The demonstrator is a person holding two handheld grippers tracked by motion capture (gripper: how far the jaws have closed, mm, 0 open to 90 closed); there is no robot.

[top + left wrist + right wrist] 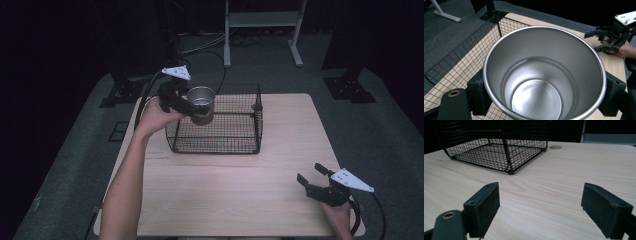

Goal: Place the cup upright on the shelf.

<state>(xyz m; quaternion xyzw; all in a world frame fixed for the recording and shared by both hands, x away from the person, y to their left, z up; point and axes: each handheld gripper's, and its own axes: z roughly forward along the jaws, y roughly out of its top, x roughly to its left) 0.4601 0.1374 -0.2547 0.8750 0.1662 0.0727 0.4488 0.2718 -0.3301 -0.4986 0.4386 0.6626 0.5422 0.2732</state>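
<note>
A: Starting at the left, what is the left gripper [192,107] doing?

B: Its fingers [477,93] are clamped on a steel cup [201,104], one on each side of the wall just below the rim. The cup is upright, mouth up, and empty inside. It is held in the air over the near left corner of the wire basket [240,142], level with or above the basket's top edge.

A: So it's lifted but not set down?

B: I'd judge so. The grasp and the lift look done. What seems left is carrying it a little further over the basket's floor, lowering it in, and letting go. The basket itself has nothing in it that I can make out.

A: And further right?

B: The bench [225,190] is bare wood in the middle. At its near right corner the right gripper [312,178] rests low, well apart from the basket, its fingers [484,206] spread wide with nothing between them. It looks idle, not part of this step.
</note>
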